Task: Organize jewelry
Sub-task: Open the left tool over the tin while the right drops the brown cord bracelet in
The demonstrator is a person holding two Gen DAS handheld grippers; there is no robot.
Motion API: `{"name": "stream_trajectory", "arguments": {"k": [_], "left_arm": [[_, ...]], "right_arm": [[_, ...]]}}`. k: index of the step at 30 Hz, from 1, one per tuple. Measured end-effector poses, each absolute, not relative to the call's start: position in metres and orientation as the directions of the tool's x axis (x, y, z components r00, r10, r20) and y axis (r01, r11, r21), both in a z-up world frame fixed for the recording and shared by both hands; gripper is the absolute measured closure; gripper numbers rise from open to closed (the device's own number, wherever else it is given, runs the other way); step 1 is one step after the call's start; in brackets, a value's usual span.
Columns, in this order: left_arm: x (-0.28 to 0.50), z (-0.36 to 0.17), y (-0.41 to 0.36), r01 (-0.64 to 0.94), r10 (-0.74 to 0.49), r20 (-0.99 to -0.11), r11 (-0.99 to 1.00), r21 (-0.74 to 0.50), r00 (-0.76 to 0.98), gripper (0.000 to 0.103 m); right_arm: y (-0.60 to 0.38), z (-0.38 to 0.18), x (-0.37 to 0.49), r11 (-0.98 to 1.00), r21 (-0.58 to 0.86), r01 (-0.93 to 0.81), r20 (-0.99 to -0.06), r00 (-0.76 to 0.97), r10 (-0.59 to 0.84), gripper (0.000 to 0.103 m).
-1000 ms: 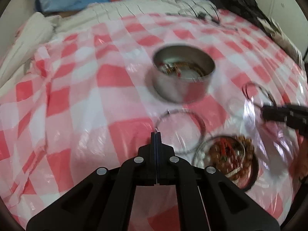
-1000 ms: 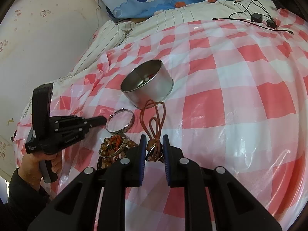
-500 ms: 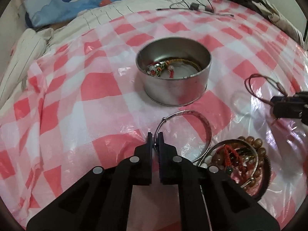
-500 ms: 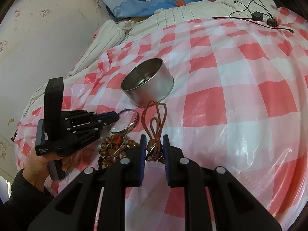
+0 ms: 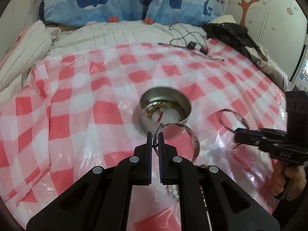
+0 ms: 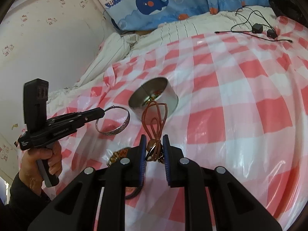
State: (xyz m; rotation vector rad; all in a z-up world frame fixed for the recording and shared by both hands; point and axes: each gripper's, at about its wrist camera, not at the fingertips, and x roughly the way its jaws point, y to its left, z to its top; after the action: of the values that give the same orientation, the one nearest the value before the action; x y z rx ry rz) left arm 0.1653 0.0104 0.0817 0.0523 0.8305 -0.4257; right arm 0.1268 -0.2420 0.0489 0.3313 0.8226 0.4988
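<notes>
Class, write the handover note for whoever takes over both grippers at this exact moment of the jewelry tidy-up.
Left gripper: shut on the silver bangle, held in the air short of the metal tin.
Right gripper: shut on the knotted end of the brown cord necklace, its loops pointing toward the tin.
Done: the tin already holds some colourful pieces.
Left: drop the bangle and the cord into the tin, then the beaded bracelets lying on the checked cloth beneath the right gripper.
</notes>
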Motion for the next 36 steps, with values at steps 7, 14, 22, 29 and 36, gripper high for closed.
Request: {"name": "stream_trajectory", "arguments": {"k": [7, 14, 22, 29, 36], "left_arm": [[0.19, 0.105, -0.006, 0.386, -0.338, -0.692, 0.918, -0.092, 0.638, 0.098], [0.239, 0.073, -0.038, 0.385, -0.305, -0.75, 0.92, -0.072, 0.587, 0.097], [0.239, 0.066, -0.017, 0.35, -0.246, -0.758, 0.936, -0.024, 0.604, 0.083], [0.202, 0.079, 0.024, 0.293, -0.224, -0.742, 0.955, -0.039, 0.631, 0.061], [0.151, 0.07, 0.028, 0.302, -0.233, -0.748, 0.952, -0.045, 0.621, 0.046]], "right_arm": [[-0.231, 0.07, 0.15, 0.842, 0.426, -0.332, -0.593, 0.6, 0.537, 0.085], [-0.23, 0.075, 0.175, 0.86, 0.388, -0.331, -0.605, 0.612, 0.508, 0.085], [-0.197, 0.075, 0.216, 0.854, 0.344, -0.389, -0.629, 0.579, 0.518, 0.085], [-0.16, 0.047, 0.238, 0.88, 0.234, -0.414, -0.718, 0.537, 0.443, 0.065], [-0.195, 0.067, 0.178, 0.903, 0.212, -0.374, -0.685, 0.603, 0.41, 0.059]]}}
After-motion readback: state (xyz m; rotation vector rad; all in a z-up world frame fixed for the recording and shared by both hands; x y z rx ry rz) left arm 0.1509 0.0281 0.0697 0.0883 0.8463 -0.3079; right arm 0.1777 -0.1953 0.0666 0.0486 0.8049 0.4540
